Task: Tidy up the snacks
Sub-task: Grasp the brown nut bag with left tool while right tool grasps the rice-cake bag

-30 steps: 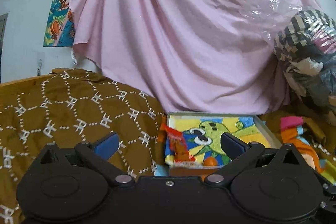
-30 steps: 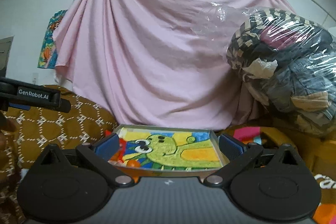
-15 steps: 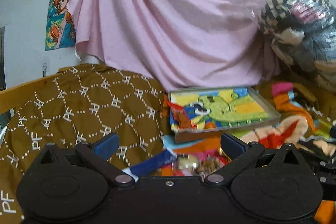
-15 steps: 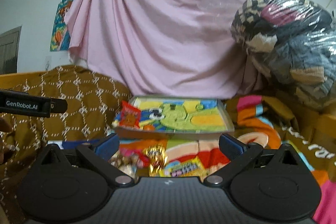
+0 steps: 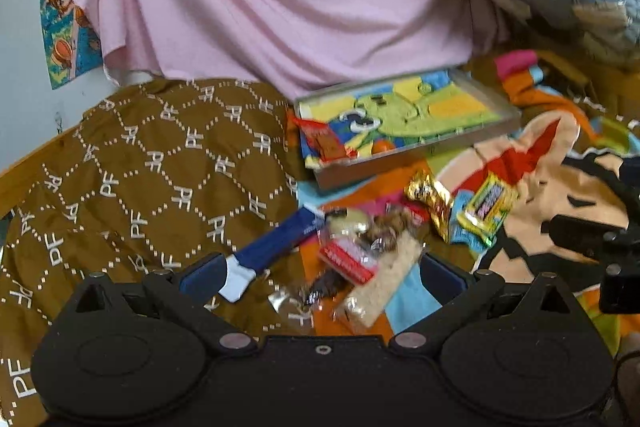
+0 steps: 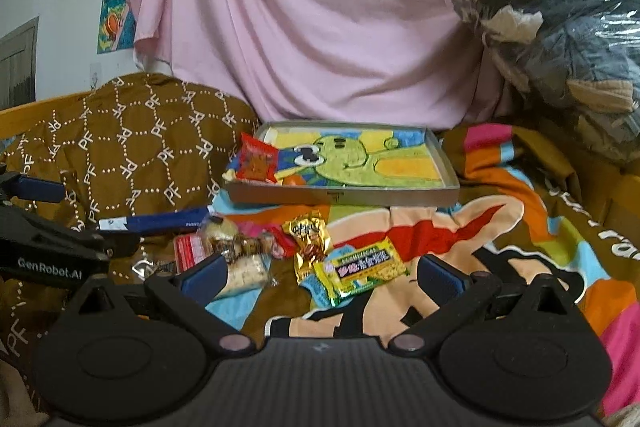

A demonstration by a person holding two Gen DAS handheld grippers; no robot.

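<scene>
A pink sheet (image 6: 320, 27) is hanging across the back wall, w/ a poster (image 6: 116, 15) to its left and a plastic-wrapped bundle (image 6: 560, 39) piled at right. Below, a bed is lying under a brown quilt (image 6: 132, 147) on the left and a bright cartoon blanket (image 6: 500, 227) on the right. A tray (image 6: 448, 167) w/ a green cartoon liner is sitting on the blanket near the sheet; a red pack (image 6: 256, 159) is leaning at the tray's left end, an orange sweet (image 6: 296, 179) just beside it. In front of the tray, loose snacks are lying in a cluster: blue bar (image 6: 160, 219) on the quilt edge, gold pack (image 6: 308, 239), yellow pack (image 6: 360, 267) touching it, pale cracker pack (image 6: 244, 273), plus a small mixed pile (image 5: 360, 243) of wrappers too blurred to tell apart. The left tool (image 5: 320, 277) is hovering over the pile, jaws spread wide, gripping nothing. The right tool (image 6: 320, 277) is hovering near the yellow pack, jaws also spread wide, holding nothing.
</scene>
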